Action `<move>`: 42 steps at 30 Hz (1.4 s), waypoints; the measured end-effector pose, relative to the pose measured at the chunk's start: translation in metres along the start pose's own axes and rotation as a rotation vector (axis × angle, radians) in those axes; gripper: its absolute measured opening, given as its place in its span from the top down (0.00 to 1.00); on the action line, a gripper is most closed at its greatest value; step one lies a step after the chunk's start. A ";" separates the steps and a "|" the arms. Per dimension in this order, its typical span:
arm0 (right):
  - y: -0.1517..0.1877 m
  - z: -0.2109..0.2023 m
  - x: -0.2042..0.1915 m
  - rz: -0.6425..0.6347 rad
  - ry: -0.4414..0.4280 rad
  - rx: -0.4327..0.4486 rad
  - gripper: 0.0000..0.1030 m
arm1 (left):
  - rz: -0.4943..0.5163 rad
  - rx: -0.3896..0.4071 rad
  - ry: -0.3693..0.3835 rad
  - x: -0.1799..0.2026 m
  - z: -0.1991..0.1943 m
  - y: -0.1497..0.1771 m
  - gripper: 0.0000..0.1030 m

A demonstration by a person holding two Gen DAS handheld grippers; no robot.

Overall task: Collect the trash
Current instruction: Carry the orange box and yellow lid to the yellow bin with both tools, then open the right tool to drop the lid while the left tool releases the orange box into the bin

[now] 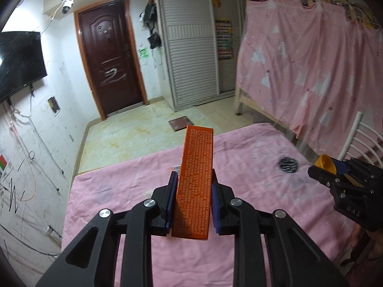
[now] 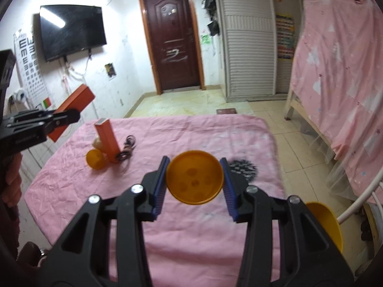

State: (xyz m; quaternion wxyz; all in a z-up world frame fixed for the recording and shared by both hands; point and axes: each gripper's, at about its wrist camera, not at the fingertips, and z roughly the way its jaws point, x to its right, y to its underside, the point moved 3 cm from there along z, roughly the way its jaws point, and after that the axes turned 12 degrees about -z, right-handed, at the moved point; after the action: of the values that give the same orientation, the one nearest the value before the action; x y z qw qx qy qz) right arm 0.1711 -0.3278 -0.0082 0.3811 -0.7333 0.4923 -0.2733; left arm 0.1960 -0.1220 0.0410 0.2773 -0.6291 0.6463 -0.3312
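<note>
My left gripper (image 1: 193,173) is shut on a long orange box (image 1: 196,148) printed with white text, held up above the pink-covered table (image 1: 115,191). The right wrist view shows the same box (image 2: 76,100) sticking out of the left gripper (image 2: 71,116) at the far left. My right gripper (image 2: 194,159) is shut on a round orange cup (image 2: 195,179), its blue pads pressing both sides. In the left wrist view that cup (image 1: 325,163) shows in the right gripper (image 1: 322,168) at the right edge.
On the table's far left lie a second orange box (image 2: 107,141), an orange cup on its side (image 2: 95,159) and black rings (image 2: 126,148). An orange container (image 2: 323,224) sits at lower right beside a white chair (image 2: 359,203). A pink-draped bed (image 2: 335,71) stands right.
</note>
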 end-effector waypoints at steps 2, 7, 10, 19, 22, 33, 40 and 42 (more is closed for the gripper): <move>0.003 -0.007 0.011 0.018 0.017 0.011 0.61 | 0.008 0.003 0.015 0.012 -0.002 0.000 0.82; 0.014 -0.025 0.042 0.069 0.063 0.034 0.61 | 0.022 -0.003 0.055 0.040 -0.003 0.001 0.82; 0.023 -0.035 0.064 0.112 0.092 0.047 0.61 | 0.032 -0.012 0.073 0.058 0.000 0.003 0.83; 0.051 -0.051 0.123 0.239 0.168 0.068 0.61 | 0.072 -0.037 0.128 0.112 0.006 0.011 0.82; 0.058 -0.051 0.135 0.259 0.200 0.058 0.60 | 0.087 -0.050 0.150 0.130 0.009 0.015 0.82; 0.078 -0.062 0.169 0.352 0.250 0.082 0.40 | 0.139 -0.115 0.257 0.205 0.024 0.033 0.83; 0.091 -0.083 0.196 0.420 0.292 0.123 0.39 | 0.148 -0.147 0.355 0.259 0.037 0.042 0.82; 0.093 -0.087 0.200 0.433 0.294 0.133 0.37 | 0.145 -0.157 0.371 0.270 0.043 0.044 0.82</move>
State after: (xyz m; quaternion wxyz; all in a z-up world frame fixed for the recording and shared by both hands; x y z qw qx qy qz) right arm 0.1289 -0.5600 -0.0312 0.4022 -0.5368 0.6687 -0.3208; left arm 0.1870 -0.3948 -0.0044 0.1267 -0.5287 0.7537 -0.3692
